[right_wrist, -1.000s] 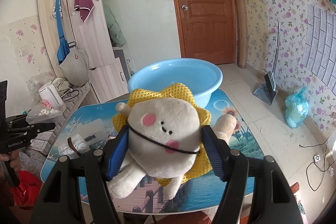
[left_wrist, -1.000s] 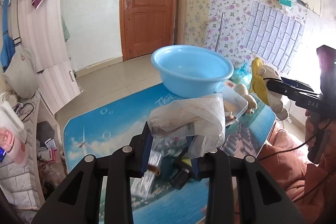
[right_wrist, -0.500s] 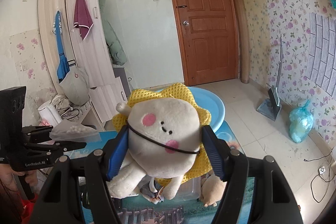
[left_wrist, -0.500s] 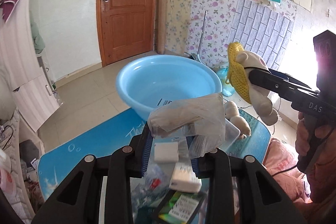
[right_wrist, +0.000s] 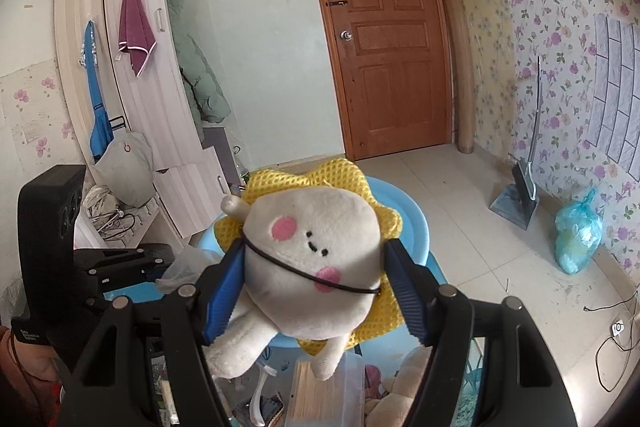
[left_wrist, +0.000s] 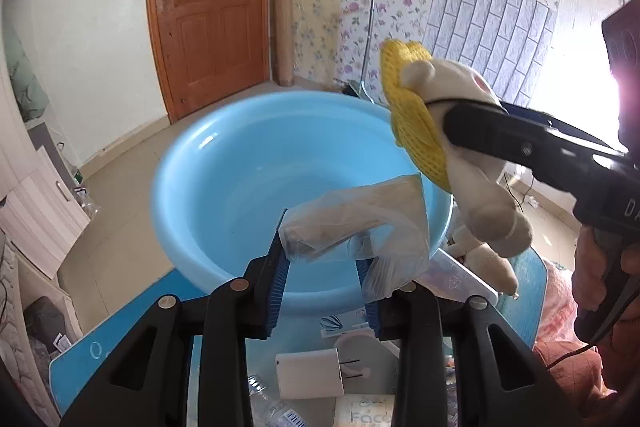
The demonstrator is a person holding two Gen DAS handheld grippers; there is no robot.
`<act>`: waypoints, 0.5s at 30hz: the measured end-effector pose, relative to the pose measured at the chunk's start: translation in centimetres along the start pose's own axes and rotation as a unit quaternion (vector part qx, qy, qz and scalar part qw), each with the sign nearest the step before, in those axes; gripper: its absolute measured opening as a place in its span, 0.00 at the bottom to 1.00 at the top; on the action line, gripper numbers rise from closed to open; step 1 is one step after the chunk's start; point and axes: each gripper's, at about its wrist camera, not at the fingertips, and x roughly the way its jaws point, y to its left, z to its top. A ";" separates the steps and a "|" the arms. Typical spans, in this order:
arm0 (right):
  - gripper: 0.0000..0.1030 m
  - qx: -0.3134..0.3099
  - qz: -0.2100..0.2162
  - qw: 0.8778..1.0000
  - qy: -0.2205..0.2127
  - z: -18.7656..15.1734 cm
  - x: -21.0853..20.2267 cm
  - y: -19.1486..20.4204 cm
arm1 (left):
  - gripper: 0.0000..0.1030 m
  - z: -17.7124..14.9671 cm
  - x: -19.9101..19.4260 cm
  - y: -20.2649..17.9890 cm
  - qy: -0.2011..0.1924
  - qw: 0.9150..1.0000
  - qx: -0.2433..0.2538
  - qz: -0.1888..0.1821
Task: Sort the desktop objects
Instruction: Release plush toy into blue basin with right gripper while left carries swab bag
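My left gripper (left_wrist: 322, 259) is shut on a clear plastic bag (left_wrist: 360, 219) and holds it over the near rim of a light blue basin (left_wrist: 224, 195). My right gripper (right_wrist: 316, 279) is shut on a cream plush toy with a yellow mesh collar (right_wrist: 312, 259), held above the basin (right_wrist: 416, 227). In the left wrist view the plush toy (left_wrist: 452, 131) hangs over the basin's right rim. In the right wrist view the left gripper (right_wrist: 132, 263) and its bag (right_wrist: 188, 263) show at the left.
On the blue table (left_wrist: 104, 343) below lie a white charger plug (left_wrist: 312, 371), a clear box (left_wrist: 452, 275), another plush toy (left_wrist: 492, 259) and small clutter. In the right wrist view a box of wooden sticks (right_wrist: 320, 387) lies below the toy. A door, wardrobe and dustpan stand behind.
Both grippers have moved forward toward the basin with their loads. The basin now fills the left wrist view, and the plush toy has come over its right rim.
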 end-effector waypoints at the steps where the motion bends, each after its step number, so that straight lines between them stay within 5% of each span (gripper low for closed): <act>1: 0.66 0.001 -0.001 1.000 0.001 0.0 0.4 -0.1 | 0.33 -0.1 0.4 -0.1 0.004 1.000 0.002 -0.001; 4: 0.66 0.004 -0.003 1.000 0.010 -0.1 1.7 -0.3 | 0.46 -0.4 0.6 -0.2 0.003 1.000 0.005 0.003; 6: 0.66 0.004 -0.003 1.000 0.018 -0.3 2.4 -0.4 | 0.67 -0.5 0.2 0.0 -0.004 1.000 0.003 0.002; 8: 0.66 0.004 -0.002 1.000 0.024 -0.5 3.0 -0.4 | 0.77 -0.6 -0.3 0.2 -0.008 1.000 0.003 0.000; 15: 0.67 0.005 0.005 0.999 0.039 -0.9 4.4 0.3 | 0.83 -1.5 -1.9 0.8 -0.017 1.000 -0.006 0.012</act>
